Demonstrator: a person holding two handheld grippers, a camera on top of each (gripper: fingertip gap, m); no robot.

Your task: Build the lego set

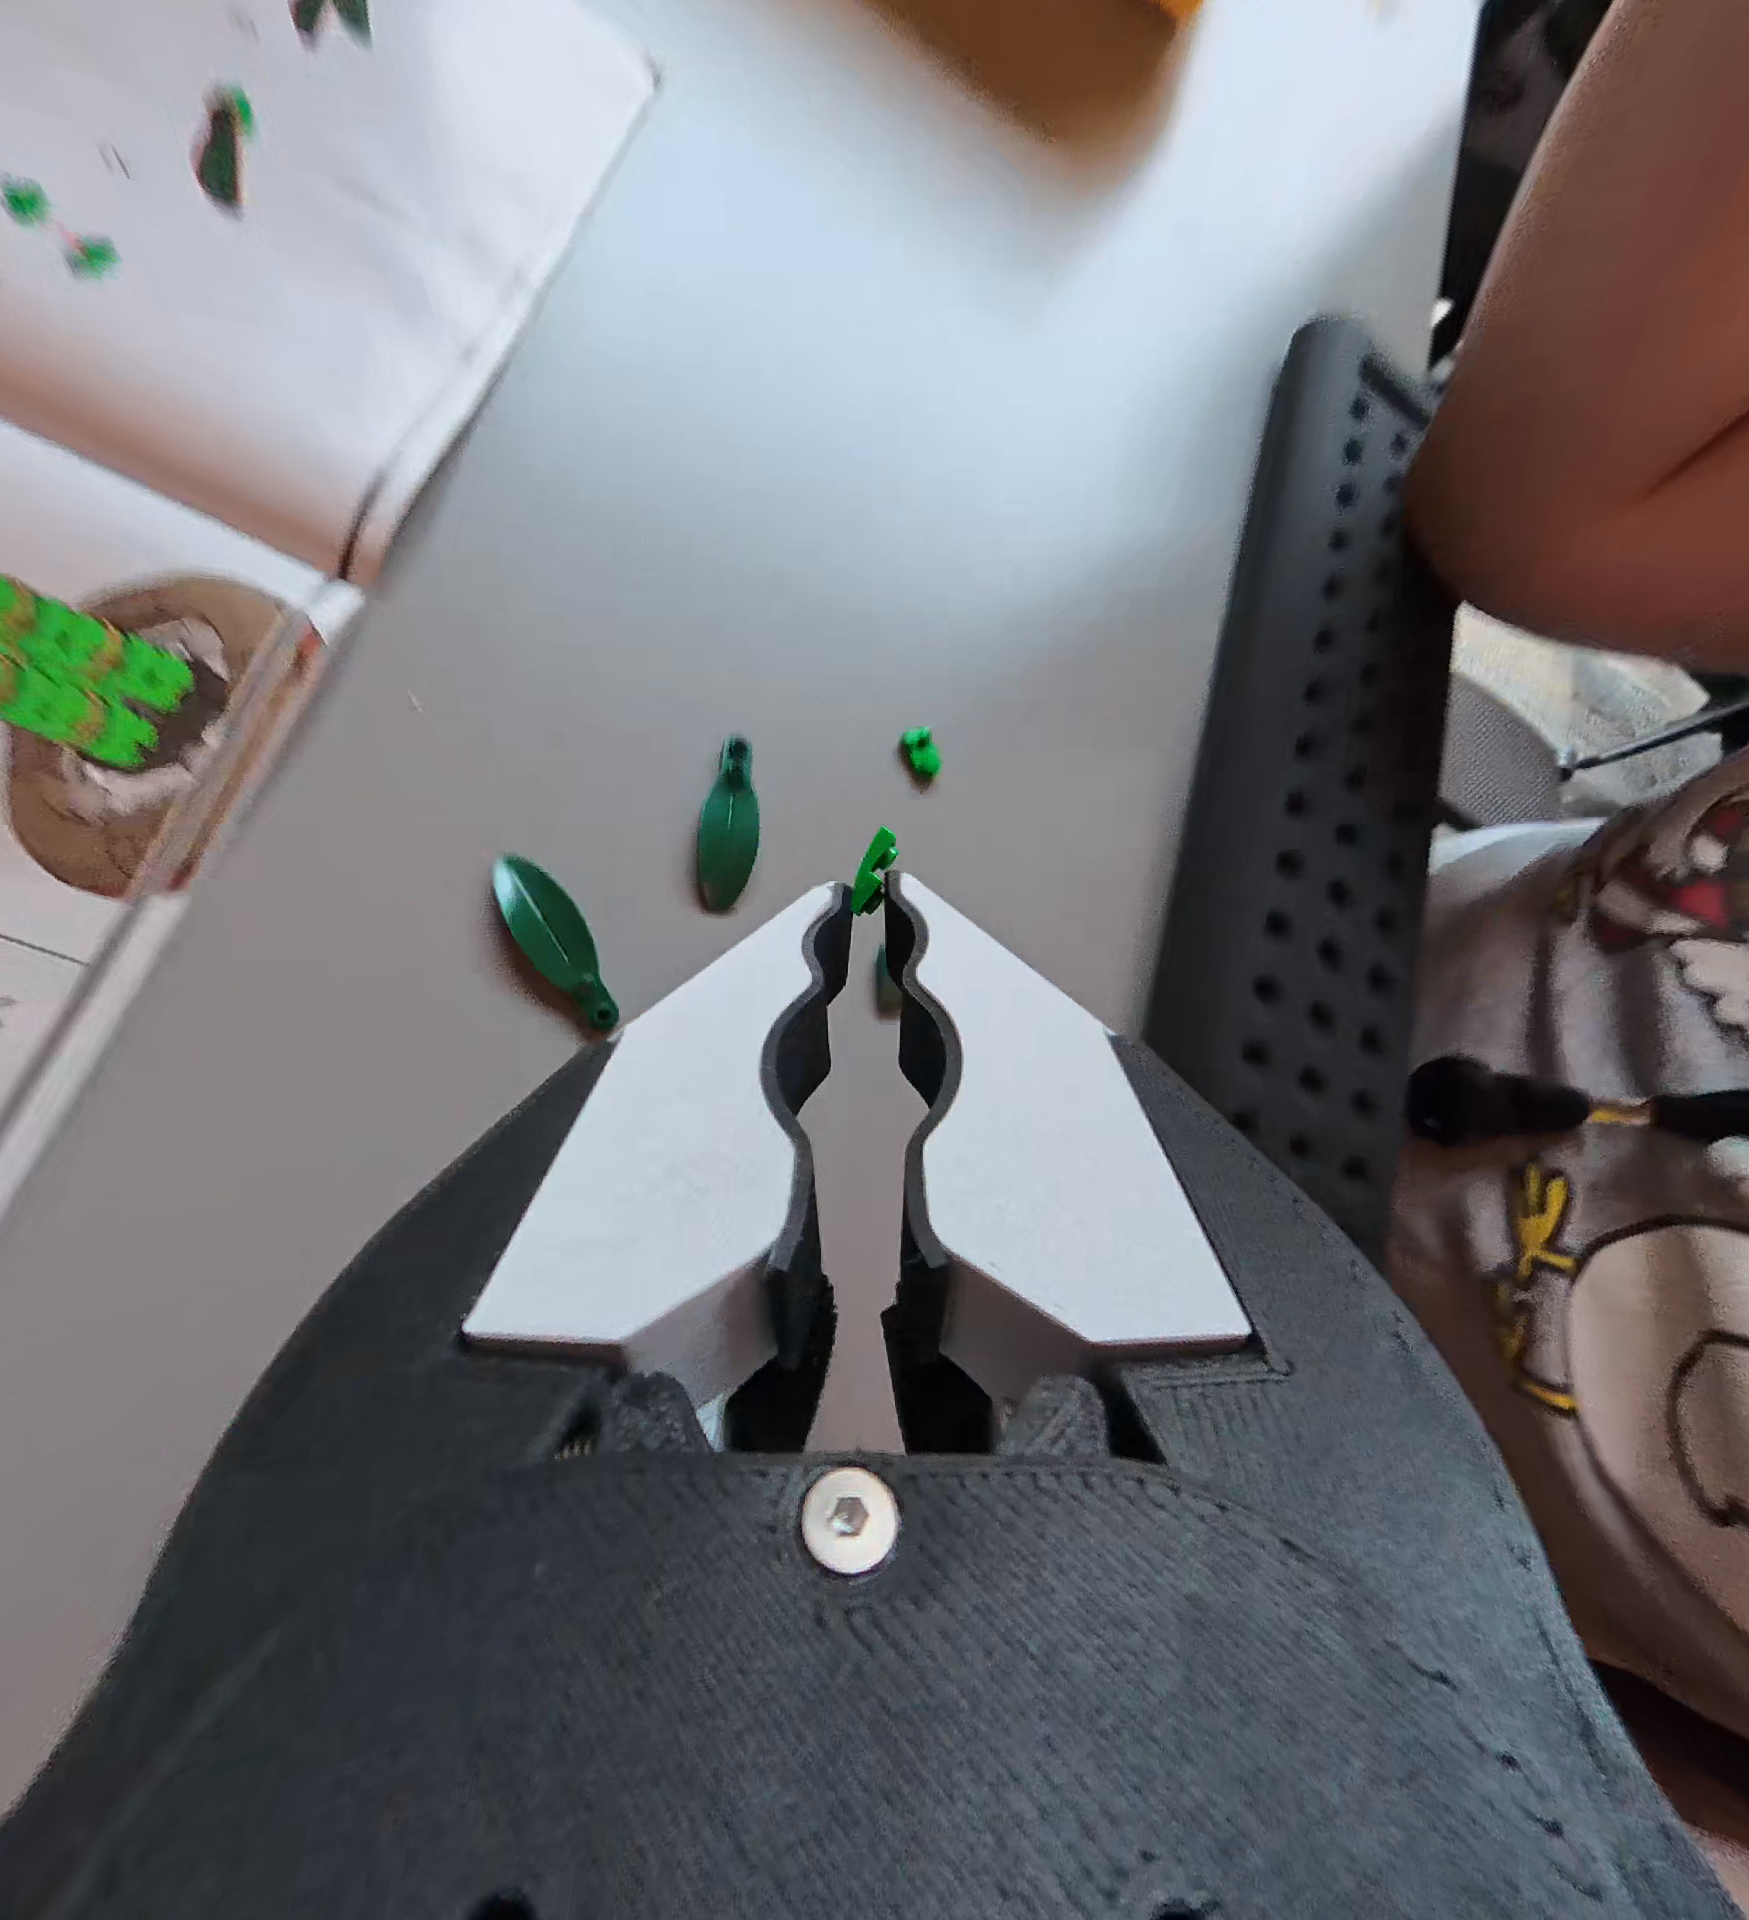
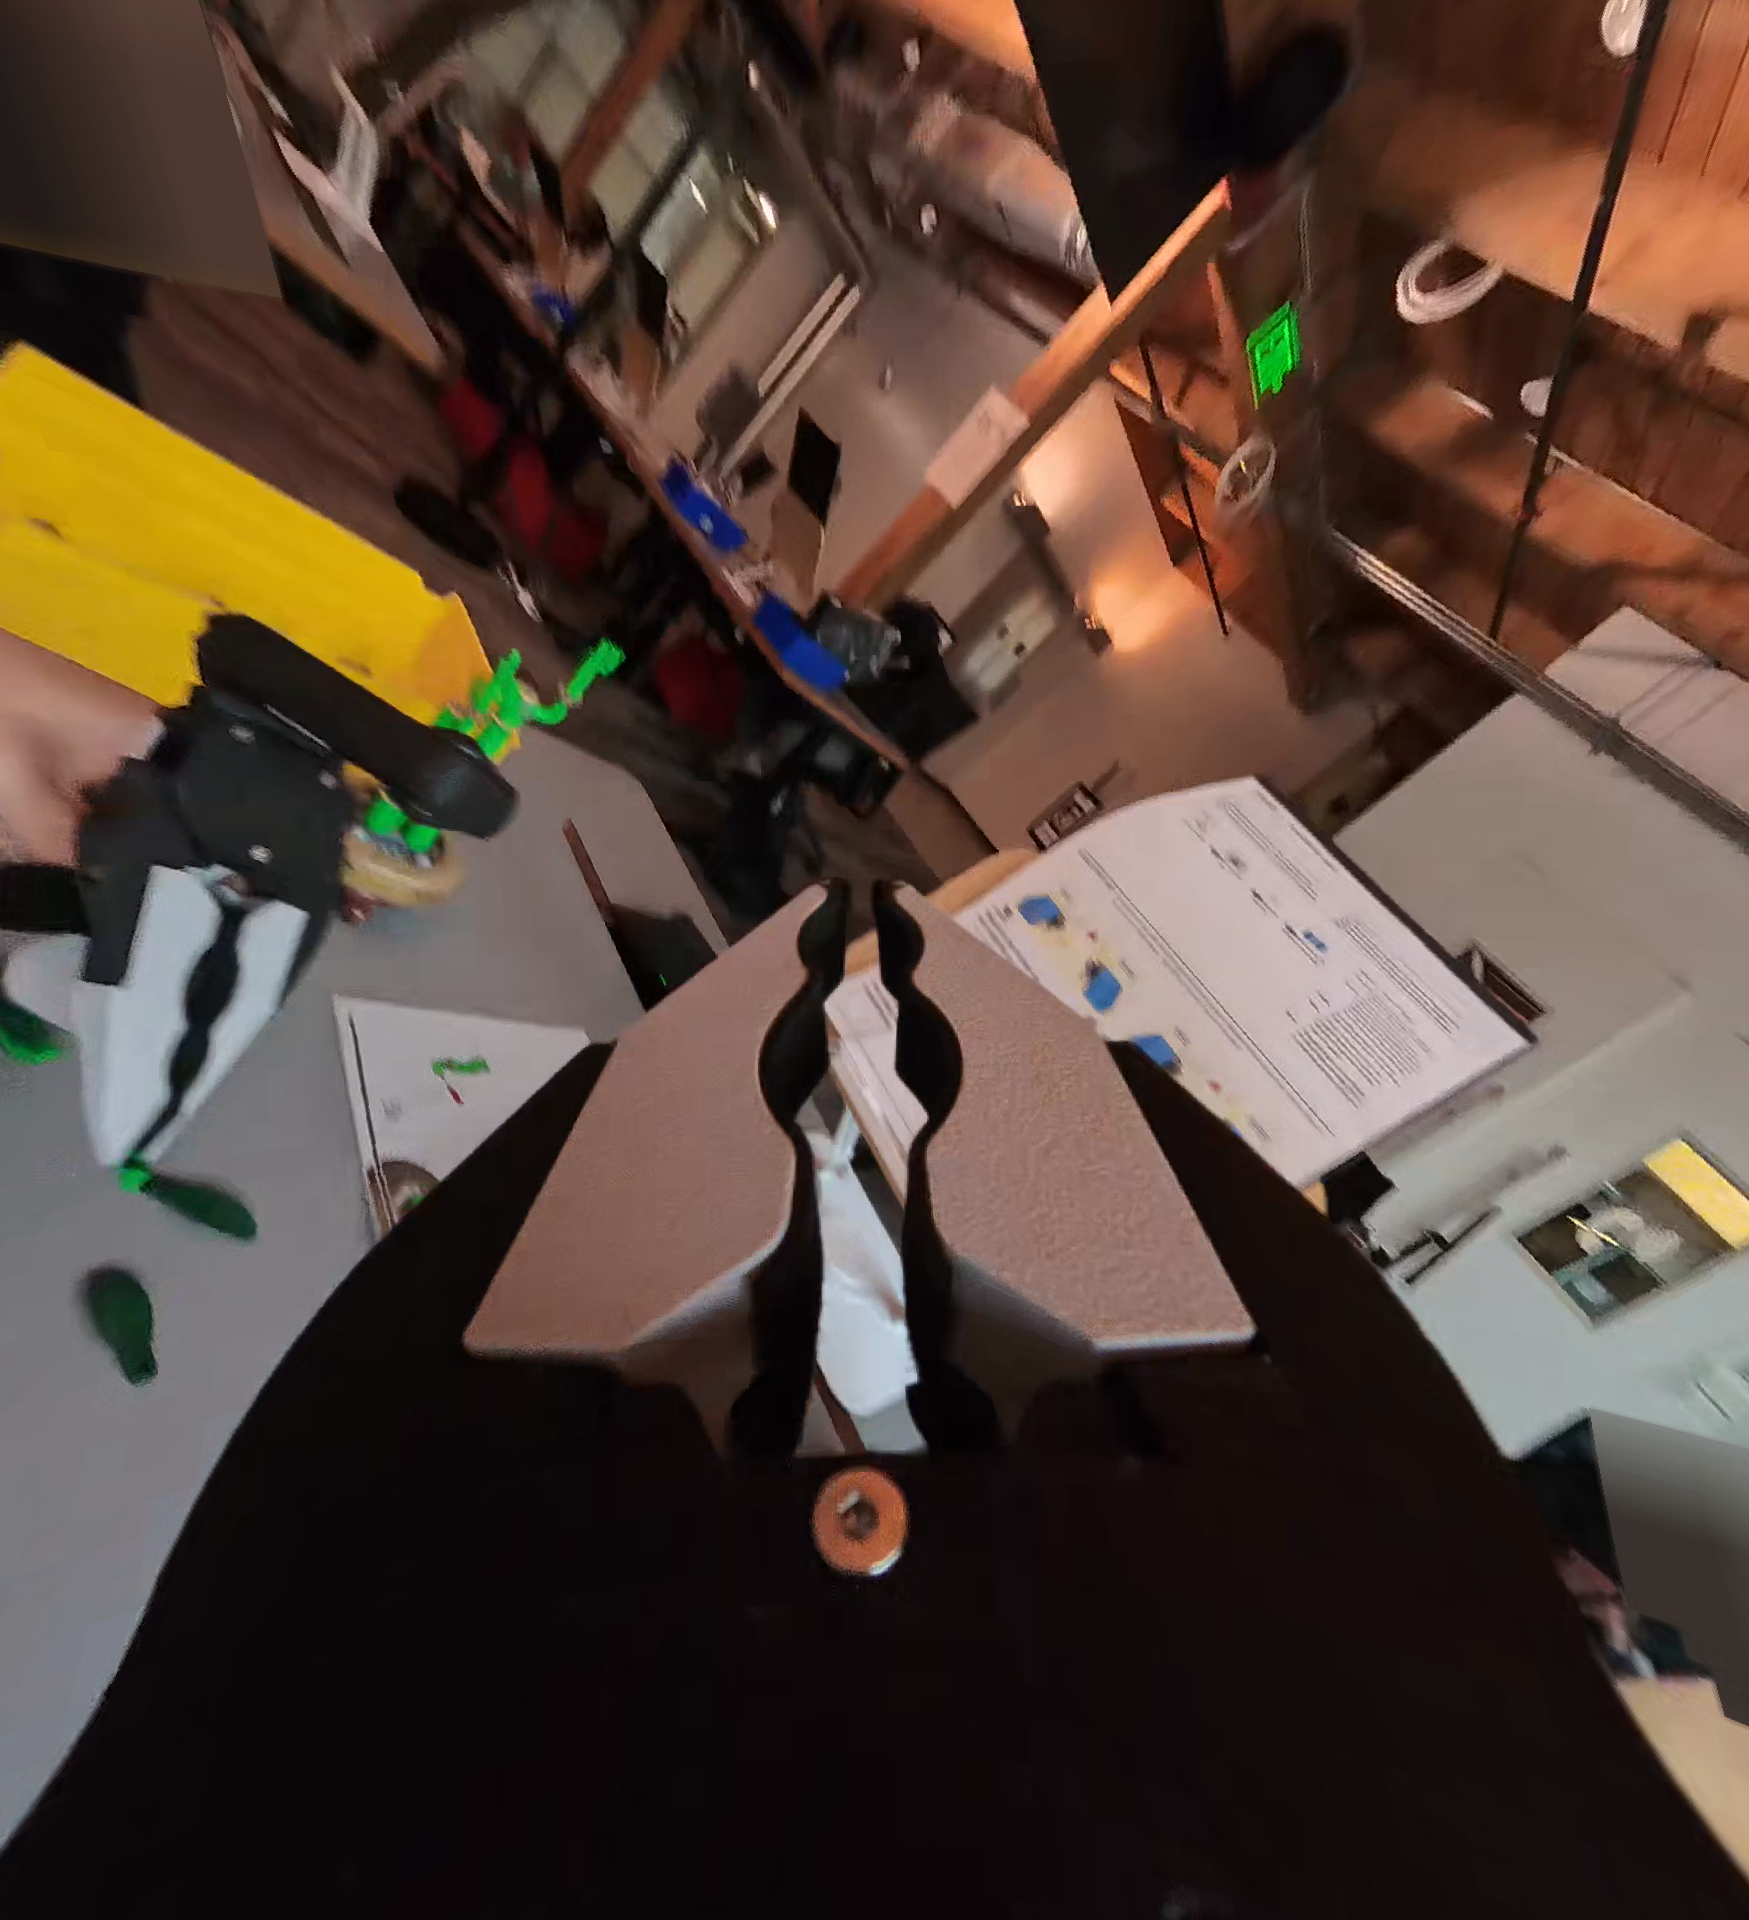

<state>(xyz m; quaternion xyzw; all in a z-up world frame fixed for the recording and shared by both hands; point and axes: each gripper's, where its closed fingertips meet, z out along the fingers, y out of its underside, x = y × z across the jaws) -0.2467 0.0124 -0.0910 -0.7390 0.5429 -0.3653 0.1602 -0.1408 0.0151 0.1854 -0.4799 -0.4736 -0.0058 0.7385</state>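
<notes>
Between left gripper (image 1: 867,891) tips, bright-green piece (image 1: 872,868).

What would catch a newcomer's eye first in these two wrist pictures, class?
In the left wrist view, the left gripper pinches a tiny bright green lego piece at its fingertips, above the pale grey table, with two dark green leaf-shaped pieces lying just beyond. In the right wrist view, the right gripper points up off the table with nothing in it, while a bright yellow plastic bin glows at far left.
</notes>
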